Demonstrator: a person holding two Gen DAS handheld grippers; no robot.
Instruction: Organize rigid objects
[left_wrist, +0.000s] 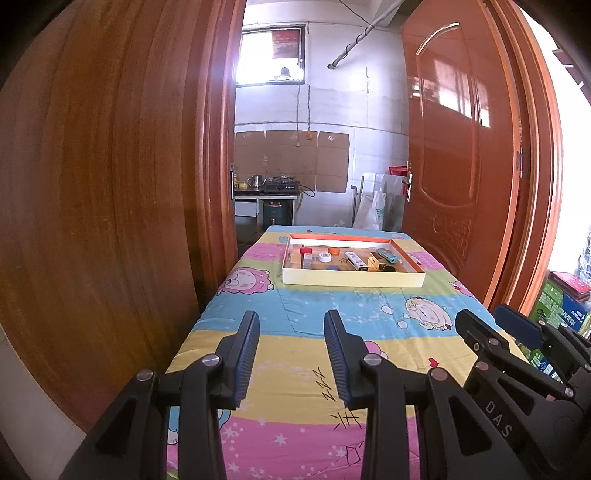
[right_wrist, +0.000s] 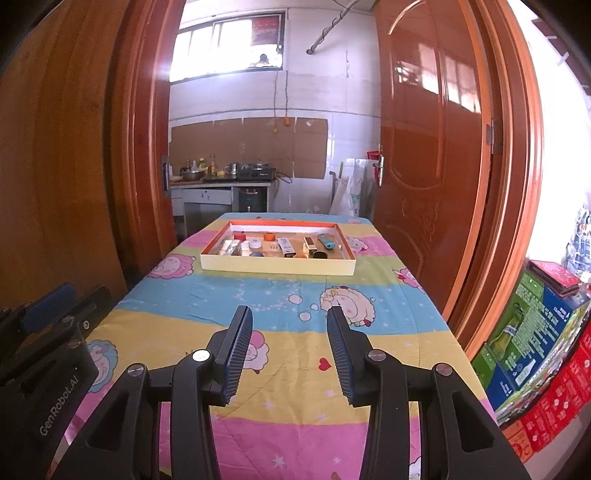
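A shallow cream box with an orange inner rim (left_wrist: 351, 279) sits at the far end of the table; it also shows in the right wrist view (right_wrist: 277, 266). It holds several small rigid items: a red-capped item (left_wrist: 306, 251), a white round item (left_wrist: 324, 257), an orange cap (left_wrist: 334, 250), a white bar (left_wrist: 353, 259), a blue lighter (left_wrist: 387, 254). My left gripper (left_wrist: 291, 321) is open and empty over the near part of the table. My right gripper (right_wrist: 290, 315) is open and empty beside it, also seen from the left wrist (left_wrist: 491, 317).
The table wears a cartoon-sheep cloth (right_wrist: 280, 302). Orange wooden doors (right_wrist: 436, 129) flank the far end, with a kitchen counter (right_wrist: 221, 177) behind. Printed cartons (right_wrist: 532, 332) stand at the right.
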